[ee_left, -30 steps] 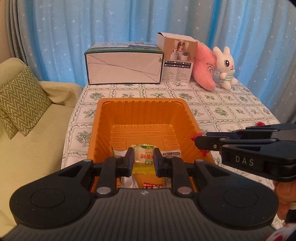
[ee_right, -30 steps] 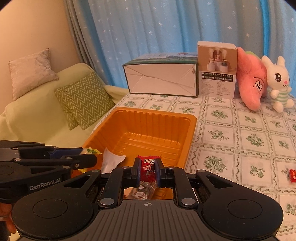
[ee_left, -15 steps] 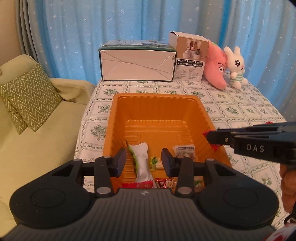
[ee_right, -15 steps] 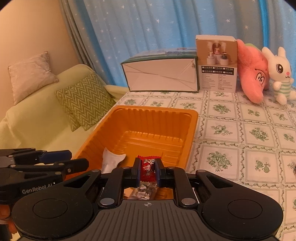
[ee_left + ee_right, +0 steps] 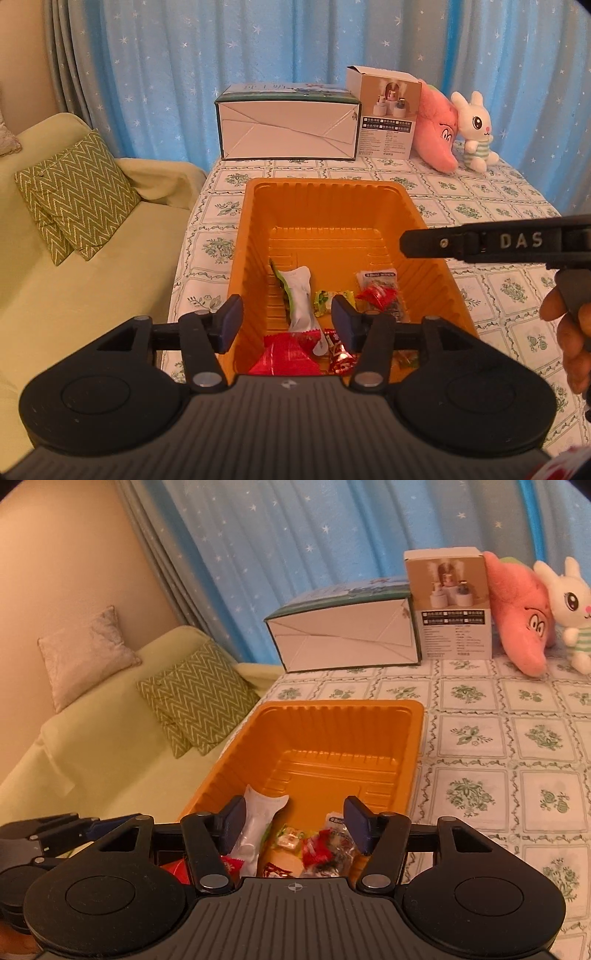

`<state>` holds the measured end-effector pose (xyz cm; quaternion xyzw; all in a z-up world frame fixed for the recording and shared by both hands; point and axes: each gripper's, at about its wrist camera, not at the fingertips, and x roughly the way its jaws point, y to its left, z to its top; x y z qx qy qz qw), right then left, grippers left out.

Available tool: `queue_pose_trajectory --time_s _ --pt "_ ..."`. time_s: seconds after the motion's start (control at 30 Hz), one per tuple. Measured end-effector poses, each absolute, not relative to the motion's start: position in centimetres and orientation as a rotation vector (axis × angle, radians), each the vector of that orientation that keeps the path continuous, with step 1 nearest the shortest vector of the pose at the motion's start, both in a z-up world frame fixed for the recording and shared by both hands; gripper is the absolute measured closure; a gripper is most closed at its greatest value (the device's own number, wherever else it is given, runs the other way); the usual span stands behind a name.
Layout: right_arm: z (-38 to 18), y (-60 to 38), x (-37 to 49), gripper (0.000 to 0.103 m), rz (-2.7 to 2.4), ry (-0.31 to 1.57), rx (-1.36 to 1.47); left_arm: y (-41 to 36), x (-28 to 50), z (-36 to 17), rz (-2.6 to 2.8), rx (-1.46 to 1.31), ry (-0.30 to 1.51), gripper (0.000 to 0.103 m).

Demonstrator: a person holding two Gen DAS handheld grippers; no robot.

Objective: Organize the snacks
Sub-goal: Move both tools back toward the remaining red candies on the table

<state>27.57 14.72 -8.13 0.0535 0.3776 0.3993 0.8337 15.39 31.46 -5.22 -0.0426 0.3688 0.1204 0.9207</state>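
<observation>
Release step: both the left gripper (image 5: 287, 319) and right gripper (image 5: 295, 825) hang over the orange tray (image 5: 255, 236) with jaws opening and empty, snacks (image 5: 334, 301) lying inside; next presumably fetching another from the table.

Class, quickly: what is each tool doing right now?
Left tool: jaws opening, nothing gripped, above the orange tray.
Right tool: jaws opening, nothing gripped, above the snacks.
</observation>
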Motion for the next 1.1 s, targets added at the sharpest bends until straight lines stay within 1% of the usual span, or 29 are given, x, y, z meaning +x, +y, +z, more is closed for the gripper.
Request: queue_pose_trajectory --time_s 0.23,0.7,1.1 --pt "-6.3 9.7 25.1 0.044 0.749 0.776 0.147 29.2 13.0 -3.9 0.260 -0.120 0.740 0.053" --pt "-3.7 0.4 16.9 0.044 0.621 0.712 0.057 21.7 7.6 -0.1 0.232 -0.130 0.685 0.053" --pt "-1.9 -6.5 12.8 0.044 0.499 0.682 0.066 15.4 4.6 0.6 0.161 -0.143 0.676 0.053"
